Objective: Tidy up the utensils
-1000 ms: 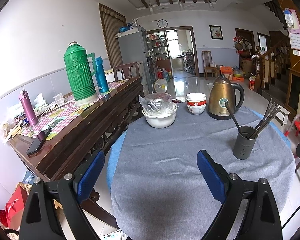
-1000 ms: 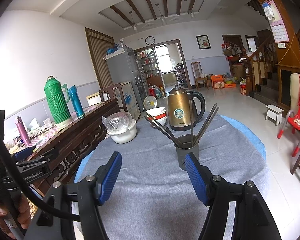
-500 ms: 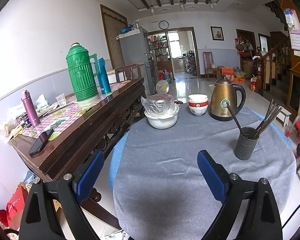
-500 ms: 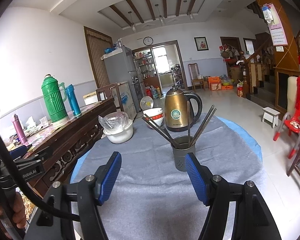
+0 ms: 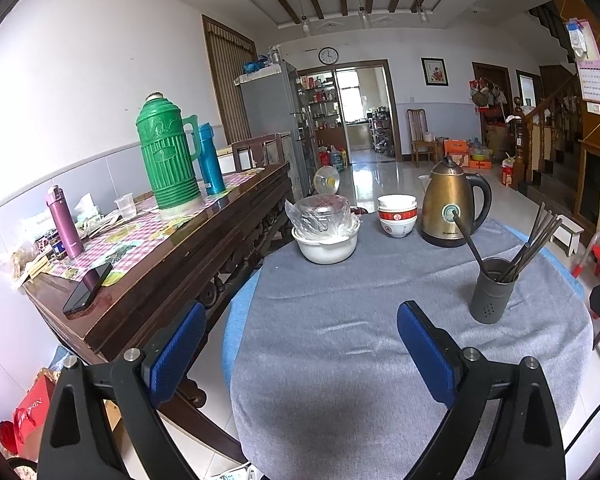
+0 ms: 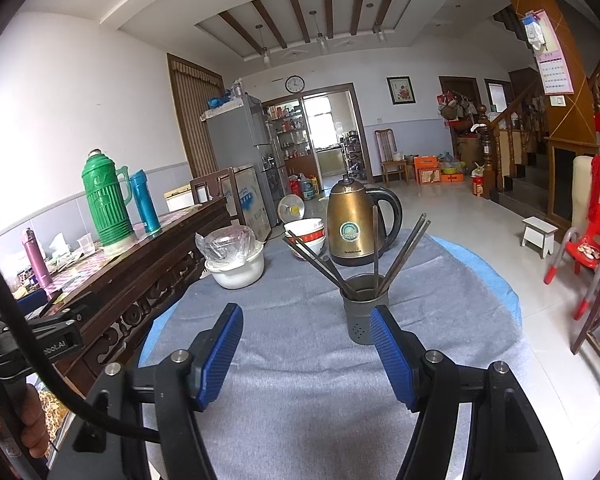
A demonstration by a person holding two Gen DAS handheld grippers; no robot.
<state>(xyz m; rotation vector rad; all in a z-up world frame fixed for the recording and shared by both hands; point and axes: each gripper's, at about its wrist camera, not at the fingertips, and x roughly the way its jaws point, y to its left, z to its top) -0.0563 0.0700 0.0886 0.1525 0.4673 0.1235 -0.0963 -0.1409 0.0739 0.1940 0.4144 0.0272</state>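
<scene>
Grey cloth covered the table (image 6: 300,360), and the utensil holder (image 6: 365,312) stood at one o'clock of the right gripper (image 6: 306,350), chopsticks (image 6: 404,252) splayed. Both it and the left gripper (image 5: 300,344) gaped, released and empty. A good pick would pinch one stick high, lifting straight.
</scene>
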